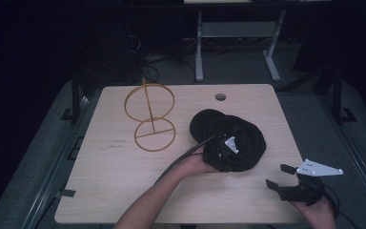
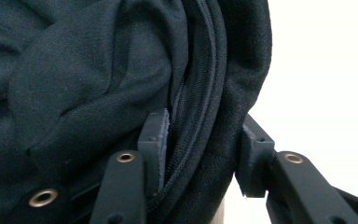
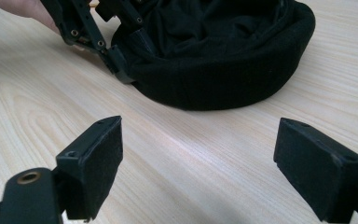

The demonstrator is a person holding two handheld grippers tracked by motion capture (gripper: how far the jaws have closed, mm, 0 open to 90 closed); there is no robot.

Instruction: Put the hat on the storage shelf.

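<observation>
cap (image 1: 238, 138): black | wire stand (image 1: 151, 117): gold | table (image 1: 124, 176): pale woodgrain | tools: black

No readable text, labels or numbers (anywhere), no signs

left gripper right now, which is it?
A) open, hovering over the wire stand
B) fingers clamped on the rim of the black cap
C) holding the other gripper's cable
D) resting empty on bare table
B: in the left gripper view the left gripper has one of its fingers inside the black cap and the other outside, with the rim pinched between them.
</observation>
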